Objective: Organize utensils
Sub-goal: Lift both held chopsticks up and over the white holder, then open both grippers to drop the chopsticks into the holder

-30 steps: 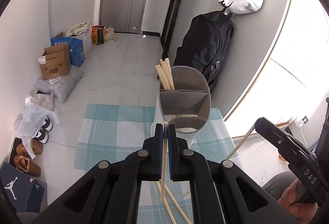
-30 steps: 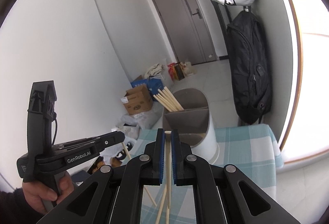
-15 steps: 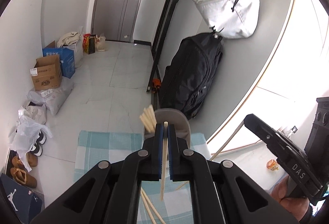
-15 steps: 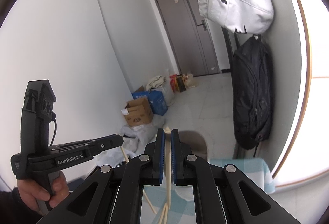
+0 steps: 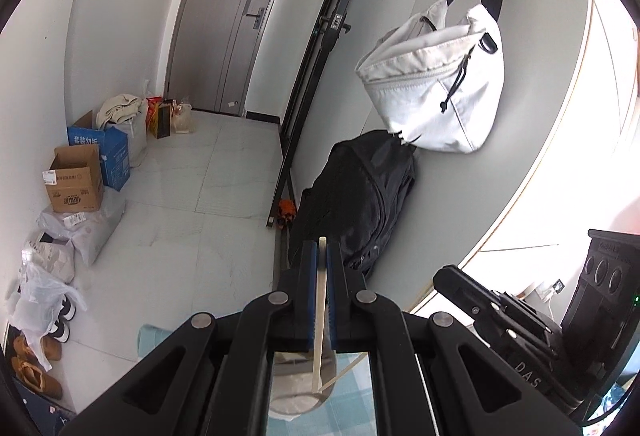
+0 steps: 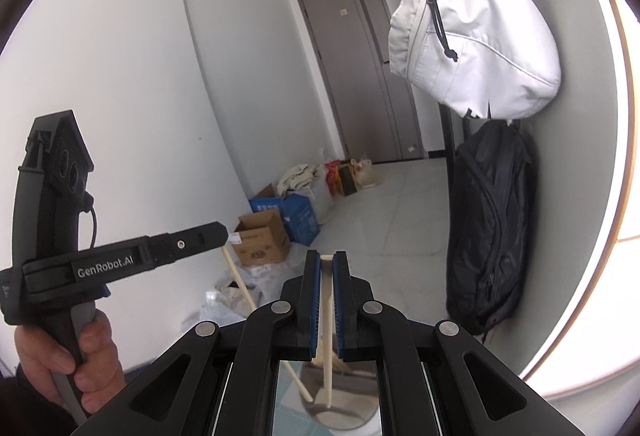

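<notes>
Both tools are riding higher than a second ago, and the grey utensil holder (image 5: 298,400) is now sinking to the bottom edge of each view, on the checked blue cloth (image 5: 356,412). Left tool (image 5: 320,276) is clamping a pale wooden chopstick (image 5: 319,320) between its blue pads, its lower tip hanging over the holder. Right tool (image 6: 327,288) is likewise pinching a second chopstick (image 6: 327,336) upright above the holder's mouth. "GenRobot.AI" is showing in white on the left tool's black body, "DAS" on the right's. A white fabric bag (image 6: 476,32) is hanging above a black backpack (image 6: 492,224).
</notes>
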Demonstrator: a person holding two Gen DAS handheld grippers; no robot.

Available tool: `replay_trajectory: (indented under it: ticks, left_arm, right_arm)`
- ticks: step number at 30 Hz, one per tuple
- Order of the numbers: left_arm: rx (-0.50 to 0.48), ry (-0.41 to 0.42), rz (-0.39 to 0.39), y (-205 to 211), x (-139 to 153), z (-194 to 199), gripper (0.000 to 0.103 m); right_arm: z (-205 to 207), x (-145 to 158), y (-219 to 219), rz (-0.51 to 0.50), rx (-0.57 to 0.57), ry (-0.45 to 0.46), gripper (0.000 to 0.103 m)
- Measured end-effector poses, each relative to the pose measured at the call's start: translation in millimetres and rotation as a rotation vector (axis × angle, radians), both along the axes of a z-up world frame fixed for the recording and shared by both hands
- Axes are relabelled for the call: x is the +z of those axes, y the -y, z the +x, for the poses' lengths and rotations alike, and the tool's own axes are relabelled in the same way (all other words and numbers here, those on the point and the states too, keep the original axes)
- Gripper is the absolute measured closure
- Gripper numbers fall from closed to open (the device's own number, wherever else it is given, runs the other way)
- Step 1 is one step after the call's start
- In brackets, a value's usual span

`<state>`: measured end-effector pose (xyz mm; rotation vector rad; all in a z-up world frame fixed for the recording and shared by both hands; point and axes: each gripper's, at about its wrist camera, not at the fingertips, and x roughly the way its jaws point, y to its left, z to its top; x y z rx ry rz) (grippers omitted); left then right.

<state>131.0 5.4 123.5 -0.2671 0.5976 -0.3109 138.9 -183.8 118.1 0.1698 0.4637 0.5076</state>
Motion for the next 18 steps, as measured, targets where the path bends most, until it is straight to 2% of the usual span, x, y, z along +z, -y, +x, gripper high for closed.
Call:
replay_trajectory:
  ticks: [7,10,18]
  left_arm:
    - [0.012,-0.005,0.006,0,-8,21,0.102]
    - [0.028,-0.022,0.011,-3,-22,30,0.102]
    - [0.082,-0.050,-0.042,-19,-50,47,0.102]
  right_arm:
    - [22,3,-13,-0.063,0.010,0.023,0.098]
    - [31,-2,-18,-0.086,0.018,0.026,0.098]
    - [52,-26,-26,-0.118,0.025,-0.006,0.098]
